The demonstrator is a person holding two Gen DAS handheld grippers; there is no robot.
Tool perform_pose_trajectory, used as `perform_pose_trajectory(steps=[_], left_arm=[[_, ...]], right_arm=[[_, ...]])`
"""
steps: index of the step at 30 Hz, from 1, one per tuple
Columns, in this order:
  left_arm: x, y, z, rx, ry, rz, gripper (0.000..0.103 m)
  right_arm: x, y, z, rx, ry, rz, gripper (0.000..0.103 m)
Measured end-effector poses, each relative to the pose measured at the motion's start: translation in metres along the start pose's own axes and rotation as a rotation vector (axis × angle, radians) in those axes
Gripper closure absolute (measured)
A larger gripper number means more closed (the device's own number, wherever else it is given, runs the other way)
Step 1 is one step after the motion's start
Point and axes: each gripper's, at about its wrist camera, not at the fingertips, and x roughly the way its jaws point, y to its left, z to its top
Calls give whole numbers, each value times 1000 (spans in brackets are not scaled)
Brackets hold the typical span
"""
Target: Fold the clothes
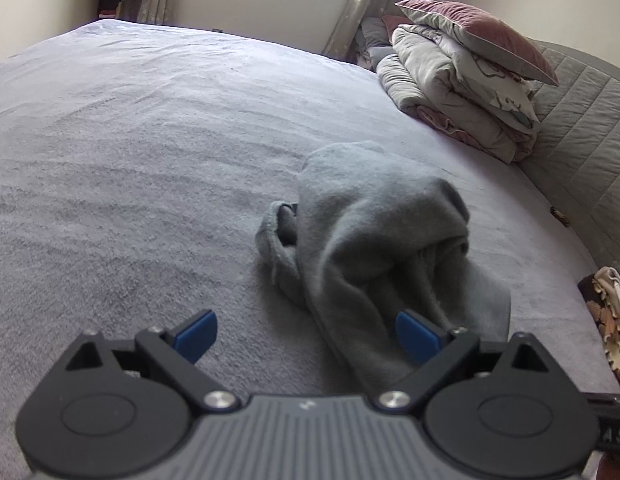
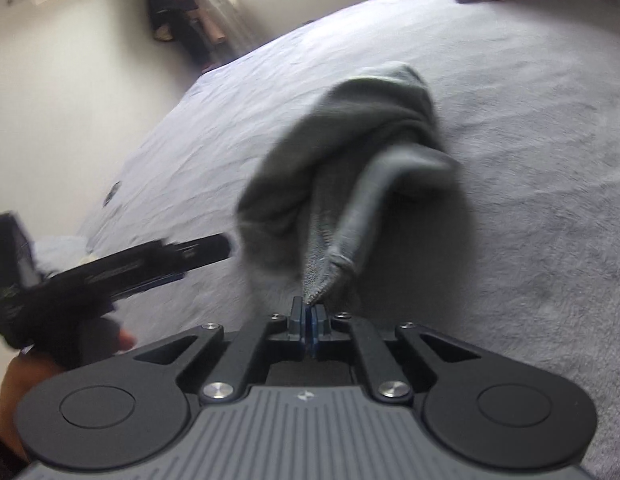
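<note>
While the crumpled grey fleece garment [image 1: 374,240] lies bunched mid-way across the grey textured bedspread [image 1: 130,140], the right gripper [image 2: 310,316] is clamped on its ribbed hem. The left gripper [image 1: 306,334] stands wide apart, holding nothing. I'd have it pinch a matching corner, then both should spread the cloth flat before folding.

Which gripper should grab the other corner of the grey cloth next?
Probably the left gripper: its jaws are open, empty, right at the crumpled grey fleece garment. The right gripper is already shut on a corner.
</note>
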Motion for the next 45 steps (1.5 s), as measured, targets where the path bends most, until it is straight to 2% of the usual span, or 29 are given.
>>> perform_pose_trajectory(steps=[5,8,10,14,15,17,18,24,29,35,41,45], left_arm=[[-8,-5,-6,17,8,-24,8],[-11,-4,-11,16,22,-34,9],[-11,-2,-14,11,32,-43,9],[-5,6,-16,-18,83,-62,13],[-2,8,-16,-33,104,-77,14],[3,12,-14,-73,132,-100,16],[3,13,-14,-82,134,-101,16],[2,5,-11,-19,97,-70,15],[5,1,-12,11,112,-83,13],[12,-5,-11,12,133,-81,11],[14,-8,-11,24,134,-77,5],[15,-9,-12,35,134,-82,5]], right_arm=[[-5,15,-8,-35,53,72,100],[-5,20,-12,-66,76,63,100],[-3,19,-12,-84,74,24,99],[4,4,-5,-19,79,-26,92],[5,0,-4,-6,77,-35,82],[7,-9,-1,26,73,-48,71],[7,-14,-1,47,70,-45,69],[9,-36,2,120,44,-74,60],[5,-48,7,162,11,-79,49],[10,-59,10,195,3,-97,48],[18,-59,10,177,-53,-157,48],[19,-60,12,188,-77,-171,48]])
